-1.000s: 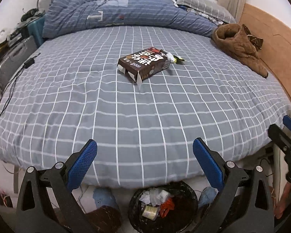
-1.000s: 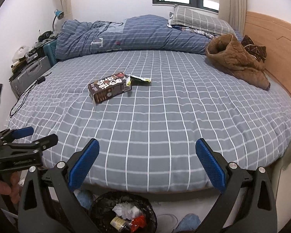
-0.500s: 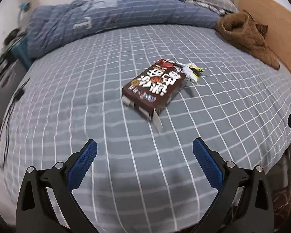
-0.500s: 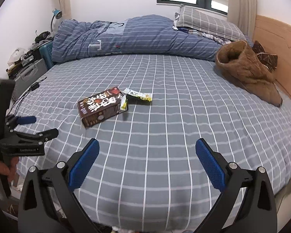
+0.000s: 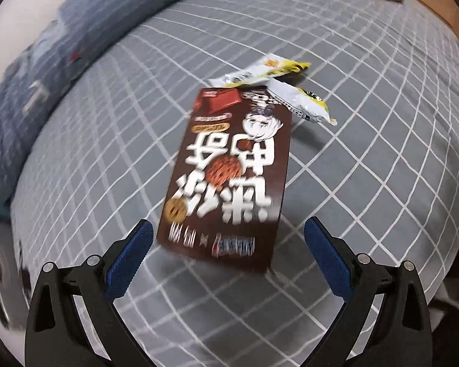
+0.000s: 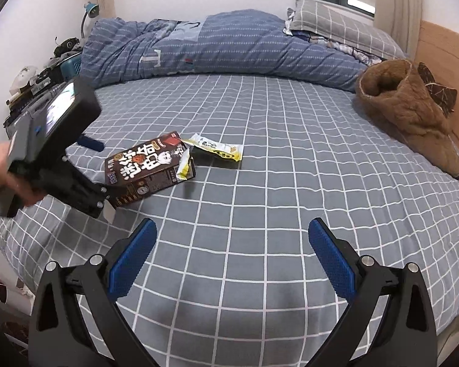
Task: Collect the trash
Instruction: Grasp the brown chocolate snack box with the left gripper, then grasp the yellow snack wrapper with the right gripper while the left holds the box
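Two pieces of trash lie together on the bed: a brown snack box flat on the checked sheet, and a yellow-and-white wrapper touching its far end. The left hand-held gripper sits low over the box's near end, jaws wide apart with one pad either side, which looks like lining up for a pinch across its width. The right hand-held gripper hangs back over bare sheet, also spread and empty, probably waiting its turn at the wrapper. Nothing is collected yet.
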Demonstrator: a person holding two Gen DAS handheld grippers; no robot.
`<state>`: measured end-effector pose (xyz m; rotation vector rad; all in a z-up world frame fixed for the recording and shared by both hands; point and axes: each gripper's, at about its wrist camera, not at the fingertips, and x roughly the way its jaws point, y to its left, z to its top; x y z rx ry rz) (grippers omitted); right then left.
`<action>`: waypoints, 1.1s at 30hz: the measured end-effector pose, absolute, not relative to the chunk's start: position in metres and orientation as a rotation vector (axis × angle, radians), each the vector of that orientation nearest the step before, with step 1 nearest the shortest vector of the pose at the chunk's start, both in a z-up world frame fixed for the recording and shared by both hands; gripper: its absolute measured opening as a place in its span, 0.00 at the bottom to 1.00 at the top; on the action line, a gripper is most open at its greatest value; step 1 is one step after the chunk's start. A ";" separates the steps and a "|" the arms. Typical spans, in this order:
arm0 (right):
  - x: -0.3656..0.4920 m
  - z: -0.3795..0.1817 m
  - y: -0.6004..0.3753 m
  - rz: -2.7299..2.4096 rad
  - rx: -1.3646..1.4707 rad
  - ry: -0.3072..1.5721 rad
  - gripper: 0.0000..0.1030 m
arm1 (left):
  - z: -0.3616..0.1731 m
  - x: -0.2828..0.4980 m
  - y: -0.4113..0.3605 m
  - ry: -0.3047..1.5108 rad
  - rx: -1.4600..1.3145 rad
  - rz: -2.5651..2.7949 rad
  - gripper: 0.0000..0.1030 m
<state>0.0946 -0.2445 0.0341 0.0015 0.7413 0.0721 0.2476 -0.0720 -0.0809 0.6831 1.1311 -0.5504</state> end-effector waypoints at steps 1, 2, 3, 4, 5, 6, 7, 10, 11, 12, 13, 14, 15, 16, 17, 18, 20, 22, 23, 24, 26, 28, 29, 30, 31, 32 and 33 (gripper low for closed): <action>0.096 0.032 -0.245 0.075 0.005 0.744 0.93 | -0.084 0.252 -0.074 1.134 0.701 -0.569 0.94; 0.099 0.030 -0.246 0.078 0.008 0.747 0.93 | -0.087 0.255 -0.076 1.137 0.717 -0.583 0.94; 0.100 0.028 -0.247 0.080 0.008 0.750 0.93 | -0.092 0.261 -0.079 1.155 0.725 -0.604 0.94; 0.102 0.025 -0.247 0.084 0.004 0.754 0.93 | -0.096 0.267 -0.080 1.173 0.722 -0.625 0.94; 0.103 0.023 -0.247 0.084 -0.002 0.756 0.93 | -0.099 0.271 -0.081 1.179 0.730 -0.627 0.94; 0.103 0.022 -0.248 0.084 -0.006 0.757 0.93 | -0.101 0.276 -0.082 1.173 0.736 -0.623 0.94; 0.104 0.020 -0.249 0.084 -0.010 0.761 0.93 | -0.103 0.281 -0.082 1.175 0.732 -0.620 0.94; 0.106 0.016 -0.251 0.087 -0.007 0.769 0.93 | -0.112 0.297 -0.078 1.232 0.671 -0.642 0.94; 0.107 0.015 -0.252 0.087 -0.006 0.770 0.93 | -0.115 0.300 -0.078 1.249 0.662 -0.654 0.94; 0.108 0.014 -0.252 0.088 -0.004 0.773 0.93 | -0.118 0.303 -0.078 1.259 0.660 -0.664 0.94; 0.108 0.013 -0.251 0.090 -0.003 0.776 0.93 | -0.121 0.305 -0.077 1.269 0.650 -0.669 0.94; 0.109 0.012 -0.251 0.091 -0.004 0.777 0.93 | -0.123 0.308 -0.079 1.281 0.637 -0.671 0.94; 0.110 0.012 -0.250 0.092 -0.009 0.777 0.93 | -0.126 0.312 -0.080 1.298 0.602 -0.668 0.93; 0.112 0.012 -0.249 0.092 -0.014 0.778 0.93 | -0.127 0.315 -0.081 1.310 0.558 -0.671 0.90; 0.114 0.013 -0.248 0.092 -0.017 0.778 0.93 | -0.127 0.318 -0.081 1.312 0.524 -0.672 0.90; 0.115 0.013 -0.248 0.094 -0.023 0.779 0.93 | -0.127 0.317 -0.080 1.312 0.489 -0.669 0.90; 0.122 0.013 -0.245 0.094 -0.046 0.777 0.93 | -0.127 0.314 -0.080 1.312 0.458 -0.649 0.89; 0.130 0.015 -0.242 0.096 -0.049 0.772 0.93 | -0.126 0.308 -0.077 1.314 0.399 -0.591 0.89; 0.133 0.016 -0.241 0.098 -0.047 0.771 0.93 | -0.124 0.305 -0.076 1.315 0.360 -0.573 0.89; 0.138 0.017 -0.239 0.102 -0.046 0.771 0.93 | -0.120 0.303 -0.068 1.305 0.307 -0.543 0.89; 0.149 0.018 -0.233 0.106 -0.042 0.769 0.93 | -0.115 0.297 -0.058 1.271 0.267 -0.493 0.89; 0.164 0.017 -0.227 0.116 -0.032 0.778 0.93 | -0.110 0.289 -0.045 1.231 0.229 -0.413 0.89; 0.170 0.017 -0.224 0.118 -0.029 0.780 0.93 | -0.107 0.290 -0.043 1.204 0.225 -0.374 0.89; 0.177 0.016 -0.220 0.118 -0.026 0.782 0.93 | -0.107 0.289 -0.041 1.190 0.212 -0.342 0.89; 0.187 0.015 -0.215 0.112 -0.027 0.790 0.93 | -0.107 0.290 -0.036 1.174 0.190 -0.299 0.89; 0.194 0.014 -0.211 0.110 -0.027 0.794 0.93 | -0.106 0.288 -0.033 1.155 0.167 -0.269 0.89; 0.202 0.012 -0.206 0.111 -0.025 0.796 0.93 | -0.105 0.287 -0.030 1.144 0.143 -0.256 0.89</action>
